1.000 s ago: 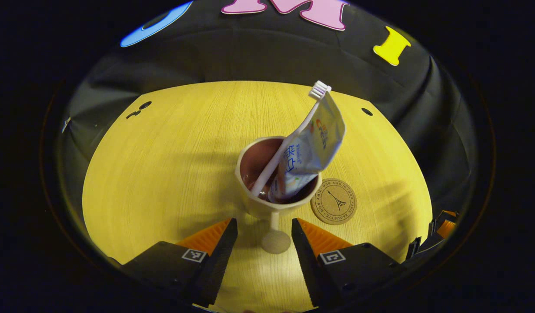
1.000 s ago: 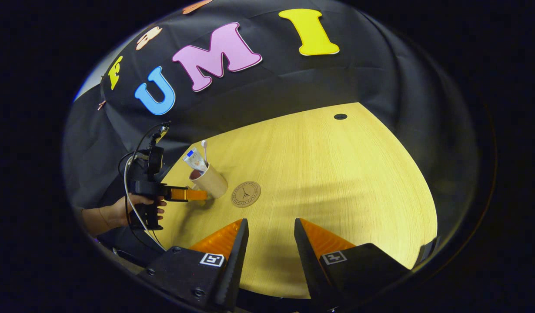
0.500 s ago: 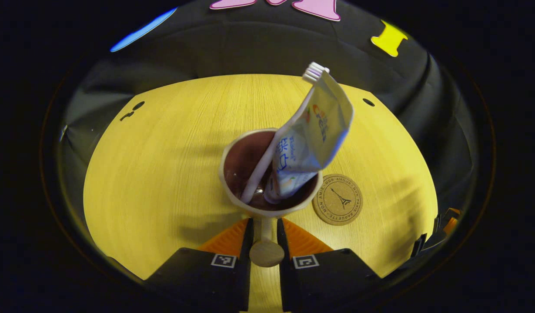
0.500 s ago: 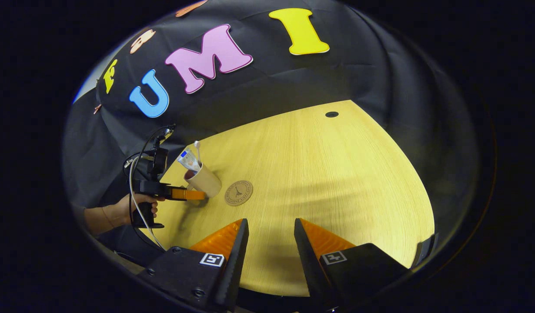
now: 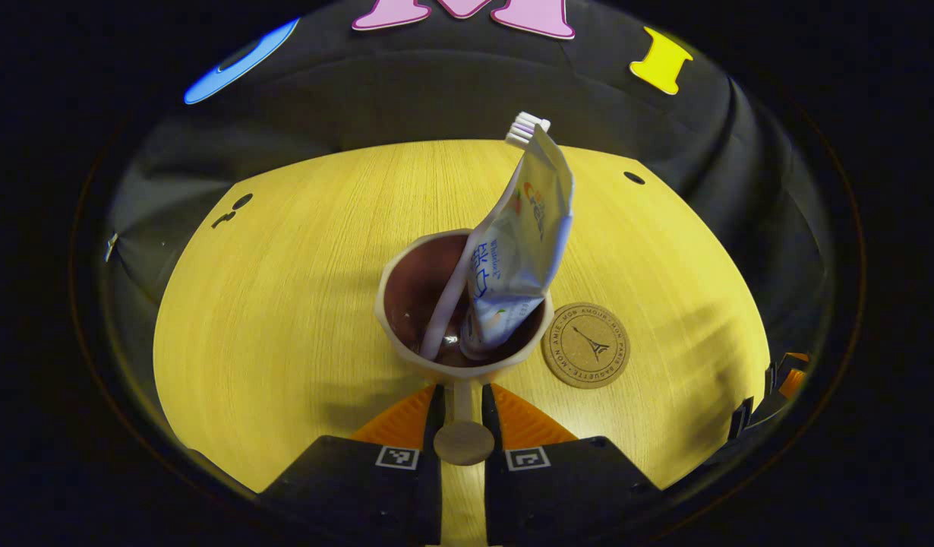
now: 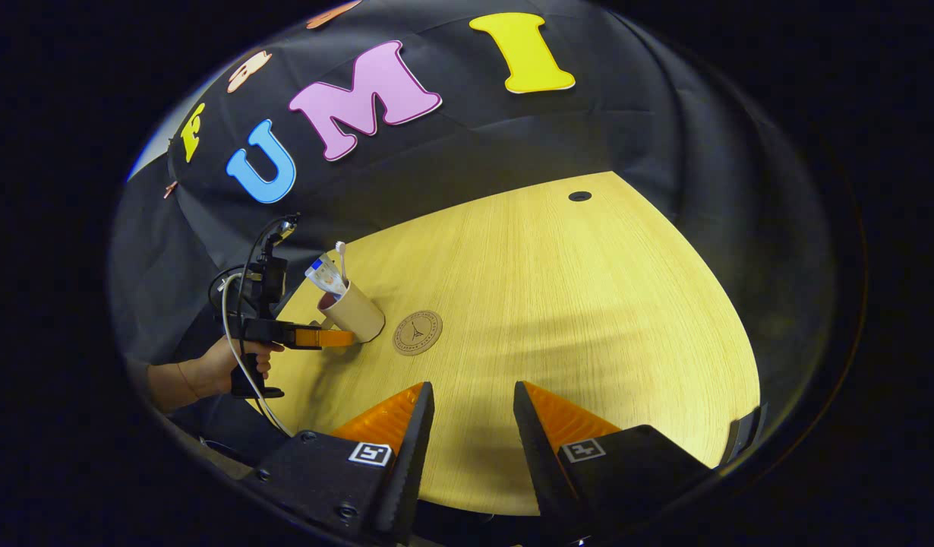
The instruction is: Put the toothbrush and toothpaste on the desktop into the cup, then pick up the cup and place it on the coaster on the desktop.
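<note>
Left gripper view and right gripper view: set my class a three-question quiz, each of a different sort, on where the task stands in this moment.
1. True or false: the white toothbrush and the white toothpaste tube stand in the beige handled cup.
2. The left gripper is: A) open above the cup; B) shut on the cup's handle; C) on the coaster.
3. Fill in: the cup stands ____ the round cork coaster, not on it.

Key: 1 true; 2 B; 3 beside. The right gripper is open over the yellow wooden desktop.
</note>
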### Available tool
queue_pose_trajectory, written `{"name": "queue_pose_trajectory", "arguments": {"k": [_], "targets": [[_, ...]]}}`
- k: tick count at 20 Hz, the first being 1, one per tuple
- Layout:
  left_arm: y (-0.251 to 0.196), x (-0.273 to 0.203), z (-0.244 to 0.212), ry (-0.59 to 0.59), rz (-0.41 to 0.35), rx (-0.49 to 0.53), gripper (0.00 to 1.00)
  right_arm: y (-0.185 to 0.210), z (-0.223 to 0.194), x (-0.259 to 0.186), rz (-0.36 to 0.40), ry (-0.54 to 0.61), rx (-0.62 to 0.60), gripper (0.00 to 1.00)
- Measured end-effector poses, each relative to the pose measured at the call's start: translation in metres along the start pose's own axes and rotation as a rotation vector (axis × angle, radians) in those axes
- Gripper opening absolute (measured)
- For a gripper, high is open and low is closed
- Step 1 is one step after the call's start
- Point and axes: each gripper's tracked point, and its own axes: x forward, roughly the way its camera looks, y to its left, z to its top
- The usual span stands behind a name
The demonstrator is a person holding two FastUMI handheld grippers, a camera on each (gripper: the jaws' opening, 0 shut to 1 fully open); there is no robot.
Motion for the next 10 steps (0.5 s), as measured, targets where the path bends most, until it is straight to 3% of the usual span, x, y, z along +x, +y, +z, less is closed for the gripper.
{"name": "queue_pose_trajectory", "arguments": {"k": [6, 7, 9, 10], "targets": [[-0.032, -0.021, 0.02, -0.038, -0.063, 0.053, 0.27, -0.005, 0.004, -0.001, -0.01, -0.01, 0.013, 0.66], [-0.039, -0.021, 0.021, -0.038, -0.073, 0.07, 0.22, -0.005, 0.004, -0.002, -0.011, -0.012, 0.015, 0.66], [-0.053, -0.02, 0.022, -0.037, -0.09, 0.113, 0.31, -0.008, 0.005, -0.005, -0.016, -0.019, 0.021, 0.66], [-0.06, -0.02, 0.022, -0.034, -0.1, 0.128, 0.31, -0.009, 0.005, -0.005, -0.019, -0.021, 0.024, 0.66]]}}
